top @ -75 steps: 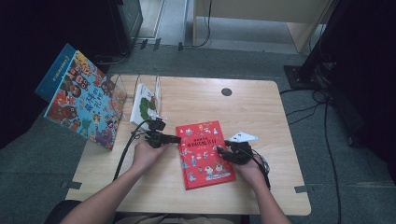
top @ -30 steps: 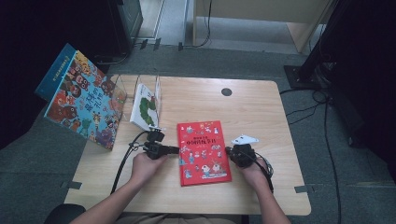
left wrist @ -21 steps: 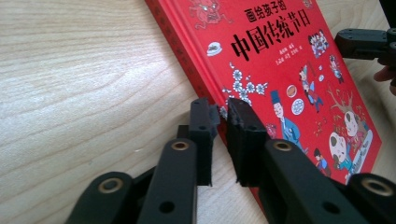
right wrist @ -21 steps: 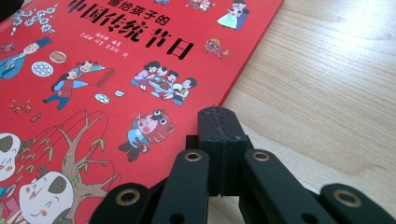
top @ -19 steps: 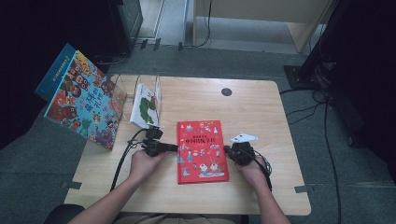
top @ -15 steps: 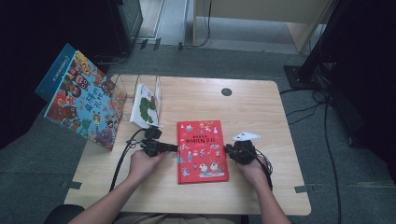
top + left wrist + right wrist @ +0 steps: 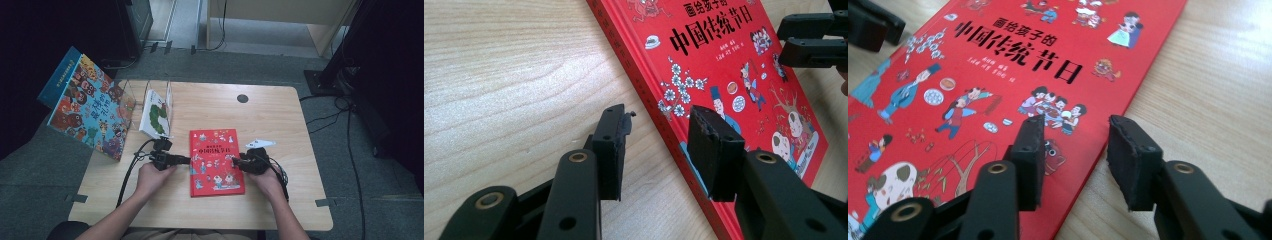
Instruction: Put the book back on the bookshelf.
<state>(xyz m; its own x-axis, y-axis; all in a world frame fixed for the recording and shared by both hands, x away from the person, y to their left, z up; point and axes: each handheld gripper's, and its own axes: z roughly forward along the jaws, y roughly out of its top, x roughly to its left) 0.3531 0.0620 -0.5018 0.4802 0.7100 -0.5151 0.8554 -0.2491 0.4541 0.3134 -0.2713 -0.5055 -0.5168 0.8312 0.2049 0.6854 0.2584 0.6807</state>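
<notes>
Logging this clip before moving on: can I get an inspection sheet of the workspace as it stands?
Surface: wooden table, round hole at the back.
Job's things: red book lying flat, cover up.
Clutter: clear book stand holding a white-covered book; large colourful book leaning at the left edge.
Grippers: left gripper and right gripper straddle the book's opposite edges; jaws have just been opening, pads clear.
Cables: black cable trailing from the left gripper.
Surroundings: grey floor, dark furniture.
</notes>
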